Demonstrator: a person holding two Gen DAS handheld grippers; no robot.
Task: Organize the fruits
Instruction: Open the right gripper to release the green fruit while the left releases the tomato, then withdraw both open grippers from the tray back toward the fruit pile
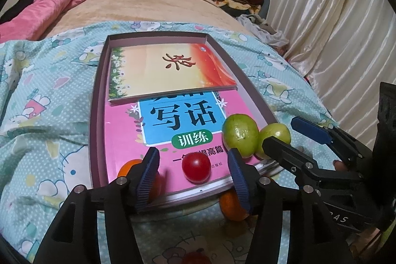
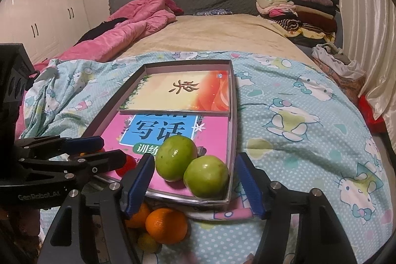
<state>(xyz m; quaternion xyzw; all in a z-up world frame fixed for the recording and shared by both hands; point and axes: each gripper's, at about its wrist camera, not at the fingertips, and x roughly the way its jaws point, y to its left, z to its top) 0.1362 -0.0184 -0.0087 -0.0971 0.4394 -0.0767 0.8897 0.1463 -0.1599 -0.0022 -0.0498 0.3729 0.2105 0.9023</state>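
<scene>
Two glossy green fruits (image 2: 190, 170) touching on pink book (image 2: 212, 135) in tray (image 2: 232, 115) — right gripper (image 2: 195, 184) wide, empty. Left gripper (image 1: 193, 177) part-open around red tomato (image 1: 196, 168), pads clear — yellow fruit (image 2: 148, 241) only in right view.

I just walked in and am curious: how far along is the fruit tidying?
Partly done, it seems. Two green fruits and a small red fruit sit on the pink book inside the shallow box. Nothing is in hand: the left tool and right tool are both open, their jaws having just widened. Left to do: the oranges outside the box's near edge on the bedspread.
</scene>
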